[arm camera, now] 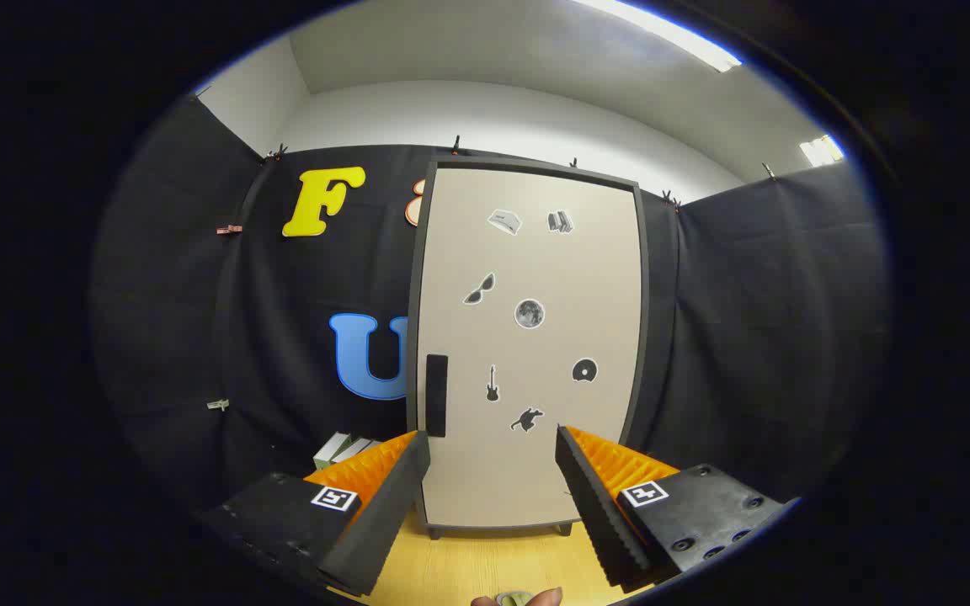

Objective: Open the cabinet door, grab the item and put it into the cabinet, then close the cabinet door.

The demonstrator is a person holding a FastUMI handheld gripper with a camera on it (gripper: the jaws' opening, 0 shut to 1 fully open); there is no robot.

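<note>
A tall cabinet (527, 353) with a dark frame stands on the wooden table, straight ahead of my fingers. Its beige door is closed and carries several small stickers. A black vertical handle (436, 396) sits on the door's left edge, just above my left fingertip. My gripper (492, 442) is open, with nothing between the fingers, and hangs a short way in front of the door's lower half. A pale boxy item (343, 449) lies left of the cabinet, partly hidden behind my left finger.
The wooden table top (485, 564) runs from the fingers to the cabinet's feet. Black cloth walls close the booth behind and on both sides. A person's fingertips (519, 598) show at the near edge, below the gripper.
</note>
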